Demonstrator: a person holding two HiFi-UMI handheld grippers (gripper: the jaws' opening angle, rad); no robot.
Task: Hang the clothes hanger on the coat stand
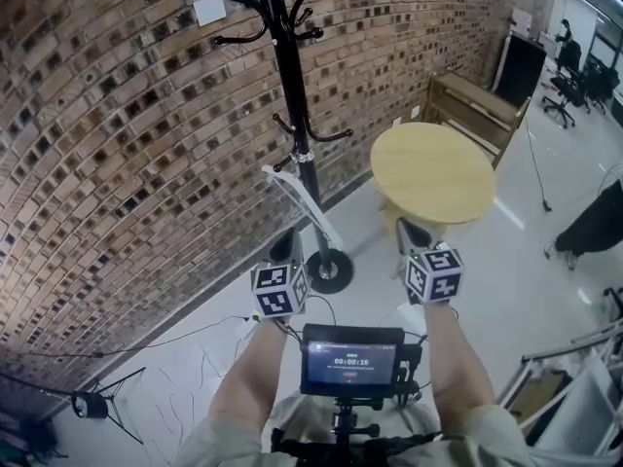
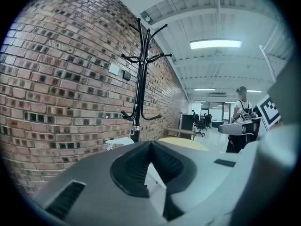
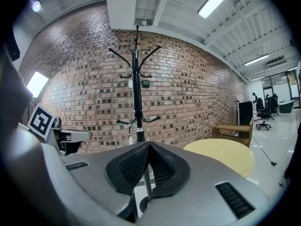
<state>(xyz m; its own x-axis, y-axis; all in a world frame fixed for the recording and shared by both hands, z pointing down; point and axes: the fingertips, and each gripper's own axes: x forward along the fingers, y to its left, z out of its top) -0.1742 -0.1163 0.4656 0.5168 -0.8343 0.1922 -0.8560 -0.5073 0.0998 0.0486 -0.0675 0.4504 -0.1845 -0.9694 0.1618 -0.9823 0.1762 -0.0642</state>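
Note:
The black coat stand (image 1: 290, 86) rises against the brick wall, with hooks at its top and halfway up. A white clothes hanger (image 1: 304, 200) slants down beside its pole, below the middle hooks; what bears it I cannot tell. It shows as a white edge (image 2: 118, 142) in the left gripper view. My left gripper (image 1: 284, 246) is low, just left of the hanger's lower end, its jaws shut (image 2: 150, 145), and I see no hold on the hanger. My right gripper (image 1: 414, 233) hangs farther right, near the table, shut with nothing in it (image 3: 148, 145).
A round yellow table (image 1: 433, 173) stands right of the stand's round base (image 1: 329, 270). Behind it is a wooden bench (image 1: 477, 110). A person (image 1: 589, 222) stands at the far right. Cables and a small tripod (image 1: 92, 404) lie at lower left.

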